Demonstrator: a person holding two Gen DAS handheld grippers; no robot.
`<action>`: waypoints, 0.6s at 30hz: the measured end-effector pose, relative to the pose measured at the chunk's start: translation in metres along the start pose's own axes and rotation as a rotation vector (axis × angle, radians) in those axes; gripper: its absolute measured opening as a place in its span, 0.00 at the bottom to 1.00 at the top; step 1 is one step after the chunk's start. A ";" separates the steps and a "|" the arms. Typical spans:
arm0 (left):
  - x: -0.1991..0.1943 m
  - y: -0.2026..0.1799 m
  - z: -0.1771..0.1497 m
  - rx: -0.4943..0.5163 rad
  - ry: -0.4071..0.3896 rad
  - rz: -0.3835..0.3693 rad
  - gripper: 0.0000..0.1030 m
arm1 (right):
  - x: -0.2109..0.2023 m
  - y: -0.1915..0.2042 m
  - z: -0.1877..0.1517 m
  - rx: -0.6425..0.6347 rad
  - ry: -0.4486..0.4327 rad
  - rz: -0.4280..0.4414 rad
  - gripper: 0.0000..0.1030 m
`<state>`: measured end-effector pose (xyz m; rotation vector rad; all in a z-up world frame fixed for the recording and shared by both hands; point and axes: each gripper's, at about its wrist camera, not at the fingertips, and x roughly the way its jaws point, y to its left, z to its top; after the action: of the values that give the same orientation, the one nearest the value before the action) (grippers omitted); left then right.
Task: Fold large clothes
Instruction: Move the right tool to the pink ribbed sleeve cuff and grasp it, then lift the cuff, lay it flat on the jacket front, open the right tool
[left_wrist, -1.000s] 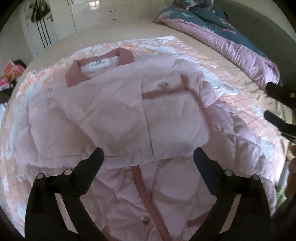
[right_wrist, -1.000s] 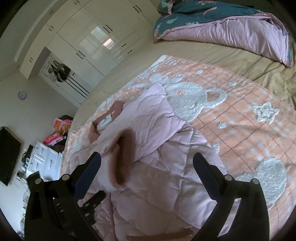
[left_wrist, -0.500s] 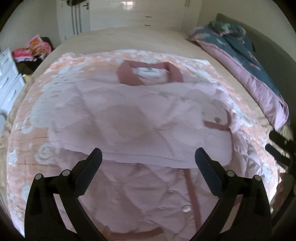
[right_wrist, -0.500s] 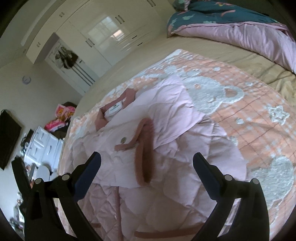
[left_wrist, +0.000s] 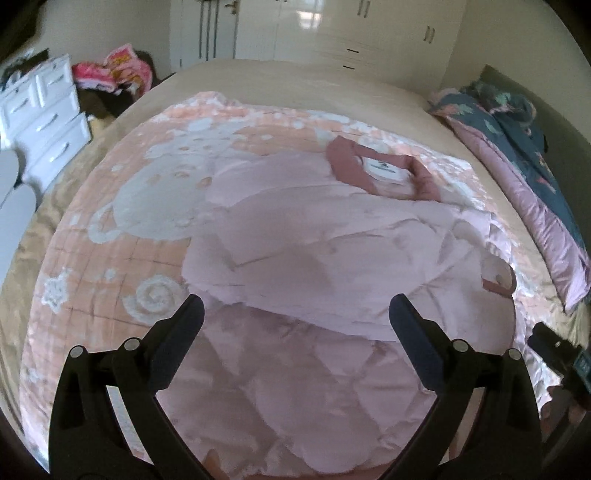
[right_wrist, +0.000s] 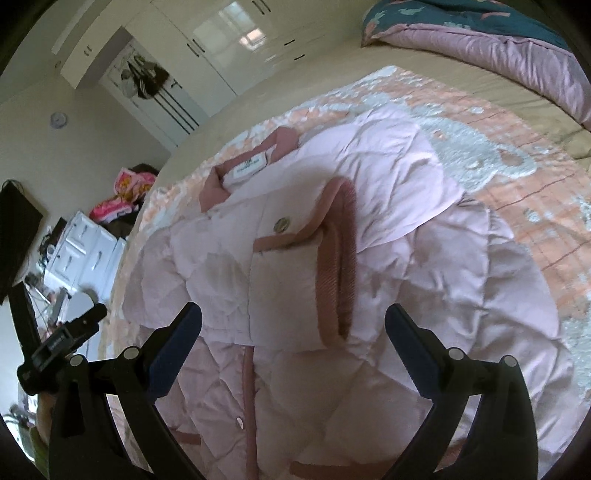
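**Both grippers hover empty over a pink quilted coat on the bed**

The left gripper (left_wrist: 295, 317) hangs above the lower part of a pale pink quilted coat (left_wrist: 332, 258), its two dark fingers (left_wrist: 184, 328) spread wide and holding nothing; no cloth lies between them. The right gripper (right_wrist: 293, 325) is likewise released, its fingers (right_wrist: 406, 336) far apart and clear of the fabric, poised over the folded-in sleeve, whose dusty-rose ribbed cuff (right_wrist: 338, 258) curls upward just ahead of the opening.

The coat (right_wrist: 332, 295) lies flat on the bed with its front up and both sleeves folded across the chest. A rose trim band with a metal snap (right_wrist: 282, 223) crosses the folded sleeve. The rose collar (left_wrist: 384, 171), with a white label inside, sits at the coat's far end. In the left wrist view, the tip of the right gripper shows at the right edge, beside the coat's hem.

Under the coat is a peach blanket (left_wrist: 110, 236) with white bear and star patterns, spread over a tan bed sheet (left_wrist: 295, 81). A mauve and teal duvet (right_wrist: 480, 40) is bunched along the bed's far side. Beyond stand glossy white wardrobes (left_wrist: 332, 29), a white chest of drawers (left_wrist: 44, 110) and a heap of bright pink bags (left_wrist: 110, 72) on the floor.
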<state>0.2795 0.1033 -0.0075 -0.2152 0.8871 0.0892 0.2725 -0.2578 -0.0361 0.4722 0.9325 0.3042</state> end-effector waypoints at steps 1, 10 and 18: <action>0.000 0.004 0.000 -0.009 0.001 -0.002 0.91 | 0.004 0.001 -0.001 -0.003 0.004 -0.001 0.96; 0.003 0.028 -0.004 -0.043 0.001 0.017 0.91 | 0.048 -0.003 -0.003 0.033 0.054 -0.019 0.96; 0.001 0.035 0.001 -0.066 -0.010 0.008 0.91 | 0.063 -0.011 -0.004 0.084 0.048 -0.018 0.60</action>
<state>0.2746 0.1371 -0.0126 -0.2729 0.8754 0.1275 0.3050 -0.2378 -0.0877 0.5350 0.9985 0.2614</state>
